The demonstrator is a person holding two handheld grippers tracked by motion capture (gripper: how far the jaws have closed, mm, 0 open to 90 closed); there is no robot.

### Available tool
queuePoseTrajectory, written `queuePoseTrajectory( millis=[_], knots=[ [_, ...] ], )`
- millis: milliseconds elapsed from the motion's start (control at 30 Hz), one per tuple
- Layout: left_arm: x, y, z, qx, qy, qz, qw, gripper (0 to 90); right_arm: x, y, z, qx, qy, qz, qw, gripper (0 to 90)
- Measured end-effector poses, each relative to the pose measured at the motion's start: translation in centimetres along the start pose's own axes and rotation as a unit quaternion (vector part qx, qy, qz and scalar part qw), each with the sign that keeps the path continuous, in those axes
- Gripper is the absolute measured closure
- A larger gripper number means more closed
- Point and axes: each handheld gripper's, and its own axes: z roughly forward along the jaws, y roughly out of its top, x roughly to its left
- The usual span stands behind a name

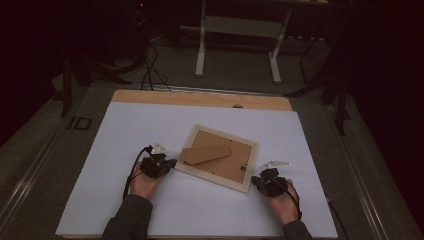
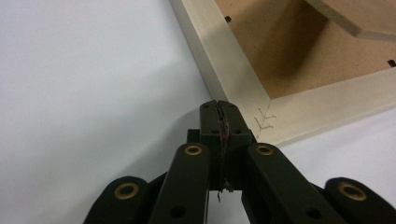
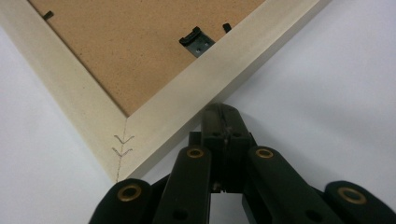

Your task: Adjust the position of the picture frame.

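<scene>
Frame (image 1: 216,158): face down on the white desk (image 1: 125,130), turned askew, brown backing and stand (image 1: 205,153) up.
Left gripper (image 1: 167,164): fingers closed on nothing, tips touching the frame's near-left corner edge (image 2: 243,100).
Right gripper (image 1: 256,181): fingers closed, empty, tips at the near-right corner (image 3: 187,116), against the outer edge.
Step, likely: nudging or squaring the frame from both sides.
Advice: push low on the edge with equal pressure, slowly, to avoid spinning it; keep tips off the hanger clip (image 3: 196,41).
</scene>
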Motion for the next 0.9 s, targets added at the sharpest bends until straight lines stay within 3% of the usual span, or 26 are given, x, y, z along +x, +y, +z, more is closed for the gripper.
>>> queuePoseTrajectory(
  millis=[367, 633, 900],
  knots=[
    [-0.5, -0.7, -0.4, -0.005, 0.009, -0.010, 0.9999, 90.0, -0.5, 0.1, 0.1, -0.003, 0.014, 0.009, 0.9999, 90.0],
    [-1.1, -1.3, -1.1, -0.001, 0.009, -0.014, 0.9999, 90.0, -0.7, 0.5, 0.5, -0.006, 0.008, 0.007, 0.9999, 90.0],
    [-1.7, -2.0, -1.8, 0.000, 0.025, -0.013, 0.9996, 90.0, -0.6, 1.2, 1.0, -0.008, 0.002, 0.006, 1.0000, 90.0]
  ],
)
